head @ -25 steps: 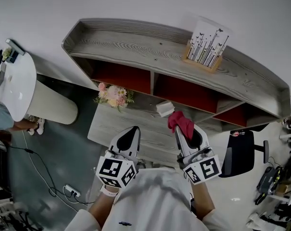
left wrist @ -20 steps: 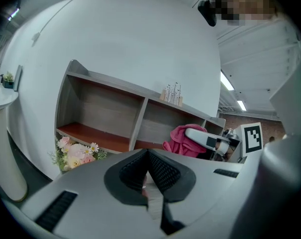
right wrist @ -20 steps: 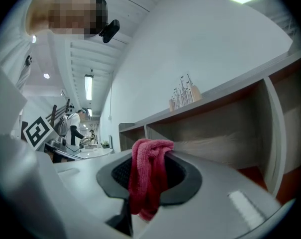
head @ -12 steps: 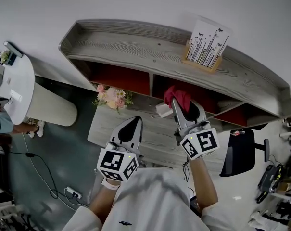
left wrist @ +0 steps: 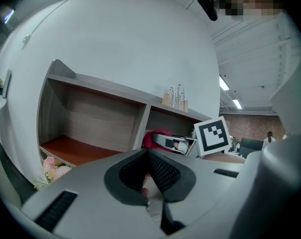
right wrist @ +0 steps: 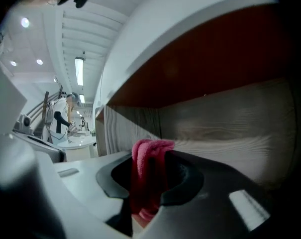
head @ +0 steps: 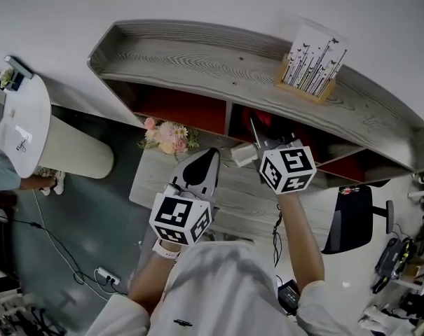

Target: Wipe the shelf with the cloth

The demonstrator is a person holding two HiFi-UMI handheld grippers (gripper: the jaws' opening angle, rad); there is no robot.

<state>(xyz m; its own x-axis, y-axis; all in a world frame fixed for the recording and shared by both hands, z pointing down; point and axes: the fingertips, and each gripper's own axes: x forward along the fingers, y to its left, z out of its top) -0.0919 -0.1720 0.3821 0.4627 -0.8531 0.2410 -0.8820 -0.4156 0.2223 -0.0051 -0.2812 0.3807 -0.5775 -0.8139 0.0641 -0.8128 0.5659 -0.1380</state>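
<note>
The grey wooden shelf (head: 197, 61) has red-lined compartments under its top board. My right gripper (head: 256, 124) reaches into the middle compartment (head: 306, 142), shut on a red cloth (head: 262, 117). In the right gripper view the bunched cloth (right wrist: 149, 176) sits between the jaws, in front of the wooden inner wall (right wrist: 230, 123) and under the red ceiling. My left gripper (head: 206, 161) hovers over the desk below the shelf, shut with nothing in it. The left gripper view shows the cloth (left wrist: 152, 138) and the right gripper's marker cube (left wrist: 211, 135) ahead.
A wooden holder of white cards (head: 310, 65) stands on the shelf top at the right. A flower bunch (head: 166, 137) and a small white block (head: 243, 154) lie on the desk (head: 162, 184). A round white table (head: 19, 124) is at the left, a black chair (head: 352, 219) at the right.
My right gripper has carried the red cloth forward from above the desk into the middle compartment. The left gripper has shifted a little forward and right.
</note>
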